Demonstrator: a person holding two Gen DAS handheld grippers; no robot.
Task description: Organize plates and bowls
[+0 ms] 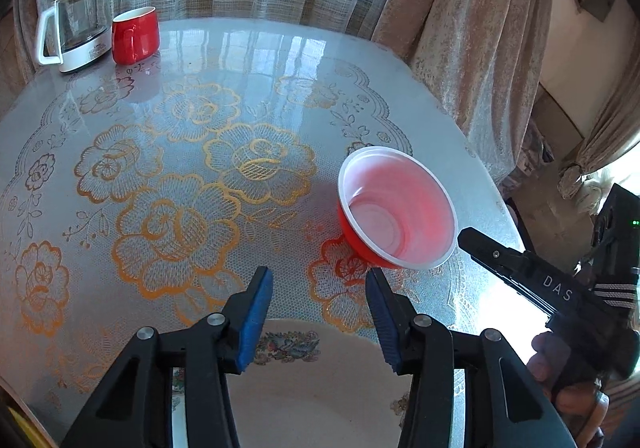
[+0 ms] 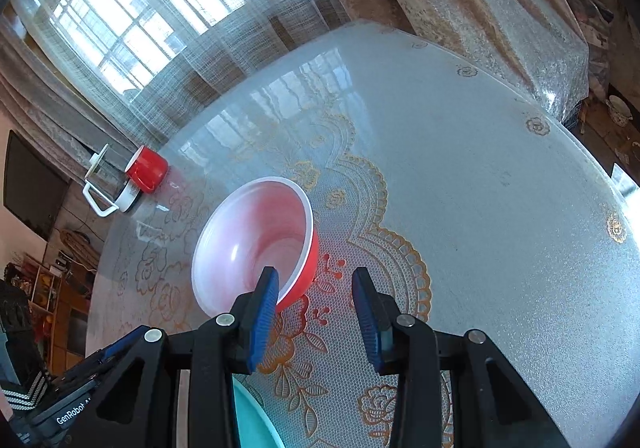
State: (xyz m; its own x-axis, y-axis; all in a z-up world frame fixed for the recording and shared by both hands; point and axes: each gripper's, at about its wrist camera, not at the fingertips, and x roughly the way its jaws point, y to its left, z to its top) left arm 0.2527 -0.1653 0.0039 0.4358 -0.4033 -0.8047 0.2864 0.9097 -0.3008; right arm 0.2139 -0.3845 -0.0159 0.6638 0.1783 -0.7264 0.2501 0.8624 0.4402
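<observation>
1. While both my grippers stand spread with nothing between their pads, the red bowl (image 2: 256, 244) sits upright on the worktop (image 2: 500, 188), just ahead of my right gripper (image 2: 316, 312); that gripper's left pad crosses the bowl's near rim in view, though I cannot tell whether it touches.
2. My left gripper (image 1: 318, 312) hovers over a floral plate (image 1: 312, 388) near the worktop's front edge, its pads apart above the plate's far rim.
3. I judge the bowl to be thin plastic: light, springy at the wall, likely to skid on the glossy cover or tip if nudged. The rim is where I would pinch, one pad inside and one outside, gently, so the wall does not buckle.
4. By its look the plate is ceramic: heavier, stiff, slick and chip-prone. Its rim is the only purchase, so a firm hold matters.
5. A teal dish (image 2: 256, 420) shows by my right gripper's base, mostly hidden.
6. Room is generous across the middle. The kettle (image 1: 76, 28) and red mug (image 1: 134, 34) stand well apart at the far side. The bowl lies near the right-hand edge, so I should draw it inward.
</observation>
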